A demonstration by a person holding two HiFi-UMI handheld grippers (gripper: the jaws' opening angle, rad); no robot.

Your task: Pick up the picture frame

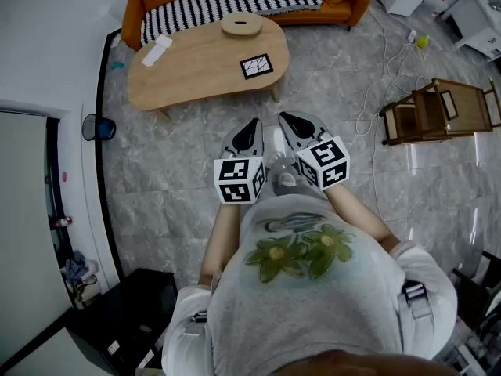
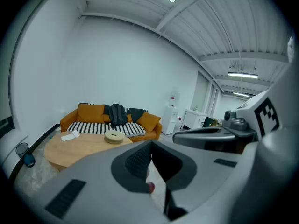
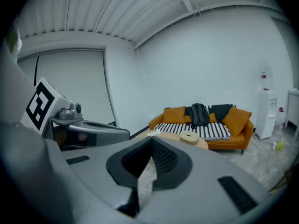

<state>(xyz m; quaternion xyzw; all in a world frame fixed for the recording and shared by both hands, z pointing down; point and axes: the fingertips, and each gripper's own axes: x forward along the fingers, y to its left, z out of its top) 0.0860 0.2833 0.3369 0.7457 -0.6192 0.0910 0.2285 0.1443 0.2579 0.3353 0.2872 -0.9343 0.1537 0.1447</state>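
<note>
Two closed grippers, left (image 1: pixel 252 128), right (image 1: pixel 288 120); one picture frame (image 1: pixel 256 66).

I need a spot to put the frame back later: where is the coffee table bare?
The light wooden coffee table is bare across its middle, between the white packet at its left end and the black picture frame near its right front edge. The right end is more crowded: the round wooden disc lies just behind the frame.
</note>
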